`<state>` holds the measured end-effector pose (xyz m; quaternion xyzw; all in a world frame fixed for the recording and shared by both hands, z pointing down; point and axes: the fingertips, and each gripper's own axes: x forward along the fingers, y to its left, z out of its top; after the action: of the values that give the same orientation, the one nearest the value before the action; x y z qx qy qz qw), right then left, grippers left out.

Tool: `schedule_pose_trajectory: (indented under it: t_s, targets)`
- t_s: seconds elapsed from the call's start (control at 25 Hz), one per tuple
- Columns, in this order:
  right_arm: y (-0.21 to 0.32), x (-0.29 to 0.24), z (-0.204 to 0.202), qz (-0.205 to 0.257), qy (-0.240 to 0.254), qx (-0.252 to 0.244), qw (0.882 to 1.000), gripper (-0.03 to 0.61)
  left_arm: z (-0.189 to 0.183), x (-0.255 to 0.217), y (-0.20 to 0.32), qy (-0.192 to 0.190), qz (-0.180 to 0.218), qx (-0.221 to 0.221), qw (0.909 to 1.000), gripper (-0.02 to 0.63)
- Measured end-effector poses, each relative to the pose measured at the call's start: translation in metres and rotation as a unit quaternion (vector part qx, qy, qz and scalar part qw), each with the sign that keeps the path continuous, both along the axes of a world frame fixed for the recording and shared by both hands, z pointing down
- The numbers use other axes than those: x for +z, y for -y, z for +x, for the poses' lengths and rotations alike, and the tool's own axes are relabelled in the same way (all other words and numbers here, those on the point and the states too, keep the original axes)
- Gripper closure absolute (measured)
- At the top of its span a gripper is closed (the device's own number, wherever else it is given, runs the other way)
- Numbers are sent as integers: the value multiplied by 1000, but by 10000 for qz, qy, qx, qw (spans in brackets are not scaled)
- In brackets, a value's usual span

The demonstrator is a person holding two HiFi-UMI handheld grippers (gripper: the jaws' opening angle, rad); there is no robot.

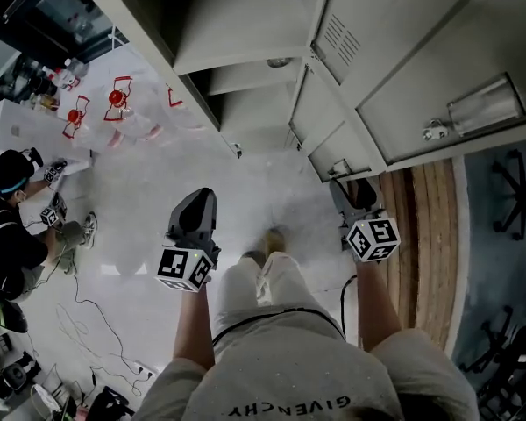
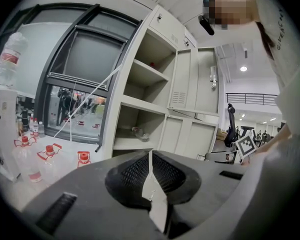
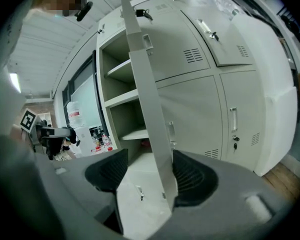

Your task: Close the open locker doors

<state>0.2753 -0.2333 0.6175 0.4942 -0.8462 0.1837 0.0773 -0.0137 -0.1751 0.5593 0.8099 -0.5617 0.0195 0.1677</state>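
Open locker doors [image 1: 403,77] stand swung out from the grey locker bank [image 1: 237,33], over the pale floor ahead of the person. One door edge [image 3: 149,109] rises between the jaws of the right gripper [image 3: 149,173]. The jaws are apart, and the edge sits close against one pad [image 3: 192,176], clear of the other.

Left gripper [image 2: 150,156] is off to the side, jaws together with nothing between them.

Around: water bottles [image 1: 114,103] with red labels on the floor to the left, a crouched person [image 1: 13,226] and loose cables [image 1: 79,314] beyond, office chairs [image 1: 517,191] to the right.

Only the left gripper view shows a small bottle [image 2: 140,133] on a lower shelf. Only the right gripper view shows the shut doors [image 3: 200,114] beside the open bay.
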Motion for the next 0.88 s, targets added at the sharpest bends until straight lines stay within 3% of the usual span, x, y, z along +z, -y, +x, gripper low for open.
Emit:
schedule_pose_trajectory:
  t_s: [0.44, 0.88]
  targets:
    - [-9, 1, -19, -10, -235, -136, 9996, 349, -9, 3, 6, -127, -14, 117, 9998, 595]
    - [-21, 1, -50, -88, -396, -78, 9991, 351, -33, -7, 16, -159, 58, 320, 9993, 595]
